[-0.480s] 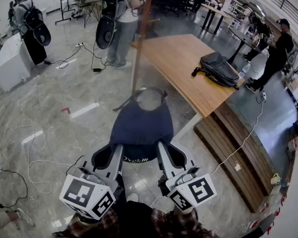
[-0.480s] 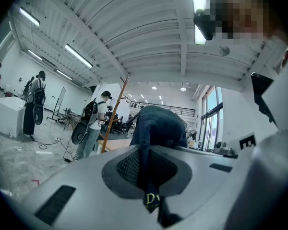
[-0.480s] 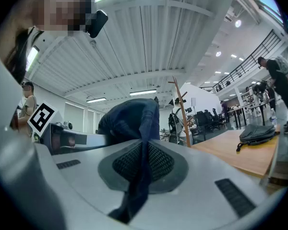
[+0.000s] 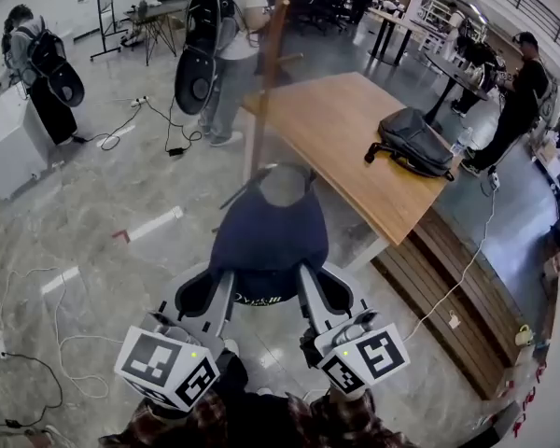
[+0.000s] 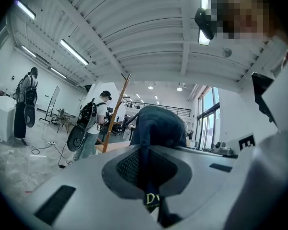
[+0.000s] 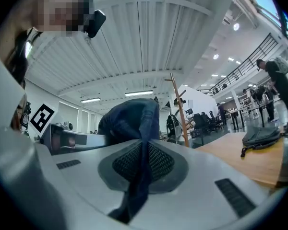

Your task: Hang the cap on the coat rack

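A dark navy cap [image 4: 269,231] hangs spread between my two grippers in the head view. My left gripper [image 4: 222,287] is shut on the cap's brim edge at its left. My right gripper [image 4: 306,283] is shut on the same edge at its right. In the left gripper view the cap [image 5: 156,126] rises past the jaws with its cloth pinched between them. The right gripper view shows the cap [image 6: 132,121] the same way. The wooden coat rack [image 4: 266,63] stands just beyond the cap, and its pole [image 6: 179,109] and pegs show behind the cap.
A wooden table [image 4: 355,138] with a black backpack [image 4: 411,143] stands right of the rack. A person with a black bag [image 4: 219,45] stands behind the rack; other people are at left and far right. Cables [image 4: 37,334] lie on the marble floor.
The view has shifted slightly; the cap and both grippers sit a little higher and closer to the rack's pole. Both grips are unchanged.
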The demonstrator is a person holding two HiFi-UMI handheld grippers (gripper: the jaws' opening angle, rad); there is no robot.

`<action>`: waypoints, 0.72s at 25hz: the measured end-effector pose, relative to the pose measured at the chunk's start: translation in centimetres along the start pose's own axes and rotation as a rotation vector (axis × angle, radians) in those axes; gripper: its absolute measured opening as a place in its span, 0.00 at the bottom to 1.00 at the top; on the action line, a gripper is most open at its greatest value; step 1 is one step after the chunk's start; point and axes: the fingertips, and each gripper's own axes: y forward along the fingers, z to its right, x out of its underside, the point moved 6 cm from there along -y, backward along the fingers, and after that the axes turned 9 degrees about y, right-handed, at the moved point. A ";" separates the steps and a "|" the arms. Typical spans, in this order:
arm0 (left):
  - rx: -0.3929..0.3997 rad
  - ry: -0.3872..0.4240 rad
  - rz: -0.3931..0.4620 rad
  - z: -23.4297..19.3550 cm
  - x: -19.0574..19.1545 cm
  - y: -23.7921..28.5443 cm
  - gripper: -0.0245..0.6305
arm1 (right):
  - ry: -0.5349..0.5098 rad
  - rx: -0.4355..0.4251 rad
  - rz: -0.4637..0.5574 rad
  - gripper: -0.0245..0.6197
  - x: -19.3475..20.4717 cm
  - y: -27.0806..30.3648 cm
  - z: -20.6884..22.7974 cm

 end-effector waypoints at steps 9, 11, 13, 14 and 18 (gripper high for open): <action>0.067 0.007 0.013 -6.7 0.2 5.5 0.07 | -0.008 0.051 0.035 0.07 0.7 7.3 2.7; 0.076 0.007 0.008 -7.6 0.2 6.5 0.07 | -0.003 0.062 0.037 0.07 0.8 8.3 3.3; 0.084 0.007 -0.002 -8.3 0.3 7.5 0.07 | 0.000 0.072 0.032 0.07 0.9 9.3 4.0; 0.087 0.006 -0.006 -8.6 0.3 7.9 0.07 | 0.002 0.076 0.029 0.07 0.9 9.7 4.3; 0.086 -0.001 -0.014 -10.2 0.4 10.2 0.07 | 0.012 0.077 0.026 0.07 0.9 12.1 6.1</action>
